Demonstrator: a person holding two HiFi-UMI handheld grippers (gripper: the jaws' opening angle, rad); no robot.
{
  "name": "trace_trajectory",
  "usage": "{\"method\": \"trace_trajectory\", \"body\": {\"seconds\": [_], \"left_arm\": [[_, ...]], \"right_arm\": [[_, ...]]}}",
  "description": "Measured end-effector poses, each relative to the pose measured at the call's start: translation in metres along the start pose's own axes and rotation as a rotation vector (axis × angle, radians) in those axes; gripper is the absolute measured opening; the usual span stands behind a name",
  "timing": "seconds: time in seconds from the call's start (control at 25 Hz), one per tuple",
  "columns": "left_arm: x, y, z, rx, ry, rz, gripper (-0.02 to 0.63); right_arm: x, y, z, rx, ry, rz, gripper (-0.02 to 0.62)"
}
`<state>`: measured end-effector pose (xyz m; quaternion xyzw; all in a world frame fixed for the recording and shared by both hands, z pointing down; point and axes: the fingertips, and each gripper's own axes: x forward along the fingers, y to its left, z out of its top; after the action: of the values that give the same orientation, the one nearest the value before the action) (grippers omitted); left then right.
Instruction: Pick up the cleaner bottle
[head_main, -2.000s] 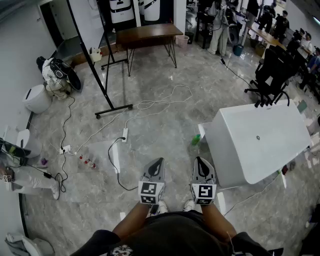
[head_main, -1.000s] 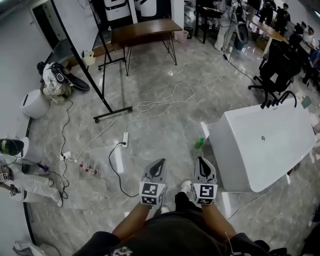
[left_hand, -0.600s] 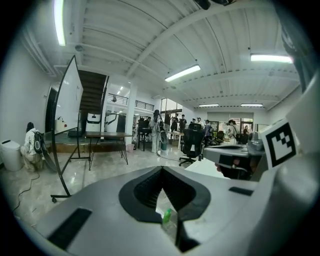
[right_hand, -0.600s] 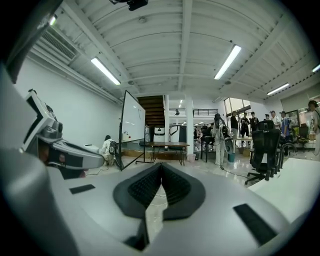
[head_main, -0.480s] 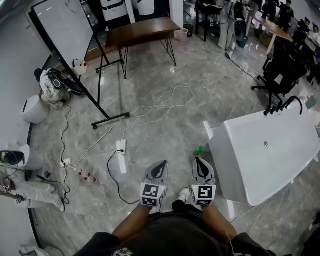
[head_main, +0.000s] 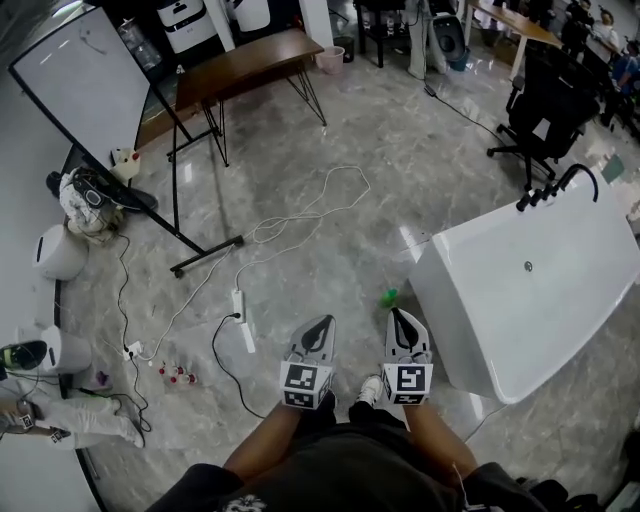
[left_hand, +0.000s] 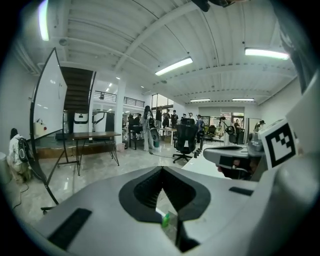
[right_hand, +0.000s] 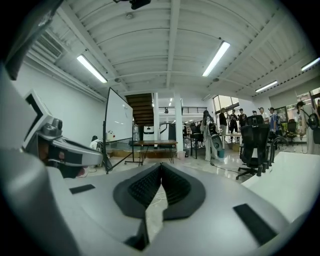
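The cleaner bottle (head_main: 388, 297), small with a green top, stands on the marble floor by the near left corner of a white bathtub (head_main: 520, 290). Both grippers are held side by side in front of the person, pointing forward. In the head view my left gripper (head_main: 320, 322) is shut and empty, to the left of the bottle and short of it. My right gripper (head_main: 400, 317) is also shut and empty, its tip just short of the bottle. In the left gripper view the bottle (left_hand: 165, 219) shows as a green top through the gap behind the shut jaw tips.
A whiteboard on a rolling stand (head_main: 85, 90) and a wooden table (head_main: 250, 60) stand at the far left. Cables and a power strip (head_main: 240, 300) run across the floor. An office chair (head_main: 545, 100) is beyond the tub. Small red items (head_main: 175, 375) lie at the left.
The person has walked forward with both grippers. The bathtub and the green bottle now lie closer to the gripper tips, and the whiteboard has come into view at the upper left.
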<state>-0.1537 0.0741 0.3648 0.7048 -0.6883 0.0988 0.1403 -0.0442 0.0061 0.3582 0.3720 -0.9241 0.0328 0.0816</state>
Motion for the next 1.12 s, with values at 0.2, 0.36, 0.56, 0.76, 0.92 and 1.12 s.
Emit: {"method": "trace_trajectory", "body": {"seconds": [0.2, 0.36, 0.56, 0.76, 0.92, 1.12], "left_arm": [[0.04, 0.009, -0.001, 0.02, 0.01, -0.069, 0.006], [0.075, 0.024, -0.001, 0.034, 0.01, -0.14, 0.006], [0.121, 0.039, -0.002, 0.068, 0.006, -0.235, 0.006], [0.176, 0.043, -0.017, 0.126, 0.021, -0.324, 0.006], [0.218, 0.031, -0.057, 0.144, 0.033, -0.38, 0.006], [0.261, 0.017, -0.135, 0.156, 0.041, -0.412, 0.006]], "right_arm": [[0.024, -0.018, -0.008, 0.008, 0.011, -0.082, 0.017], [0.052, -0.032, -0.009, 0.016, 0.01, -0.169, 0.017], [0.078, -0.048, -0.017, 0.025, 0.026, -0.268, 0.017], [0.096, -0.068, -0.038, 0.032, 0.056, -0.35, 0.017], [0.1, -0.084, -0.084, 0.05, 0.075, -0.396, 0.017], [0.117, -0.086, -0.159, 0.034, 0.077, -0.382, 0.017]]}}
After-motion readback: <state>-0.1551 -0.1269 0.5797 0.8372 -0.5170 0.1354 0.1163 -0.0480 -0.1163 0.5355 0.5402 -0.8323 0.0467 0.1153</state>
